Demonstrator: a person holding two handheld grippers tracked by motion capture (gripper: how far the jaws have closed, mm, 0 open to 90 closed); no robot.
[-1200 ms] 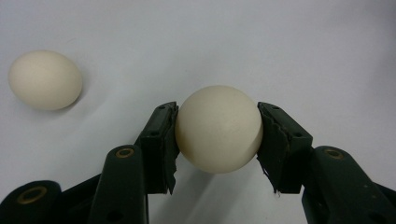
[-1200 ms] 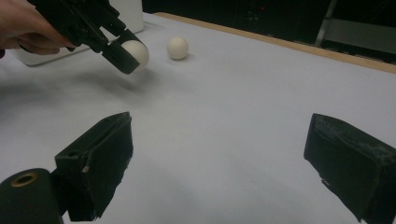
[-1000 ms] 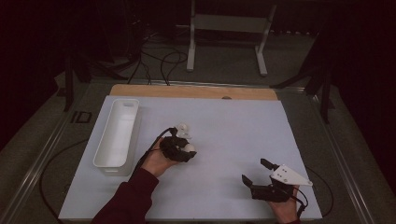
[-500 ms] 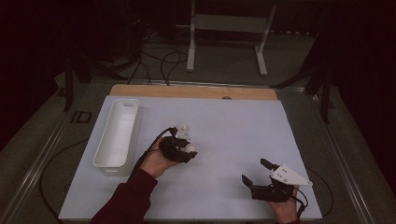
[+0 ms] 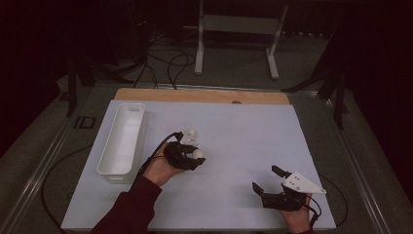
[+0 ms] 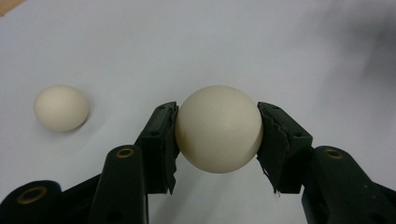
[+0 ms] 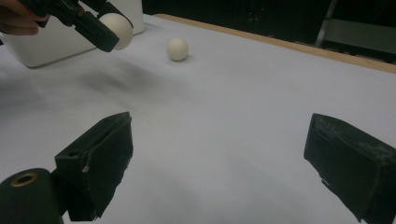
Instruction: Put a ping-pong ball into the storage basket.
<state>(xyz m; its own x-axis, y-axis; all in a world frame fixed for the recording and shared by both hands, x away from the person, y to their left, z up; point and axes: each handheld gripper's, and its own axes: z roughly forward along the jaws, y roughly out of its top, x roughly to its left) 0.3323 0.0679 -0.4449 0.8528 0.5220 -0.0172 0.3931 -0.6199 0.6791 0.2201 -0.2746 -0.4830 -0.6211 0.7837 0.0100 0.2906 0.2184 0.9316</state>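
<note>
Ball (image 6: pixel 218 129), cream-white, sits clamped between the two pads of the left gripper (image 6: pixel 218 140) in the centre of the left gripper view, lifted above the white sheet (image 5: pixel 234 146). A second ball (image 6: pixel 61 107) lies on the sheet at the left of that frame. In the high view a white tray (image 5: pixel 122 139) stands left of the hand. The right gripper (image 5: pixel 272 179), lower right, rests with jaws spread wide, grasping nothing.

Black left gripper (image 6: pixel 217 135) with brass-ringed screw holes; frayed jaws; dark red sleeve (image 5: pixel 127 210).
</note>
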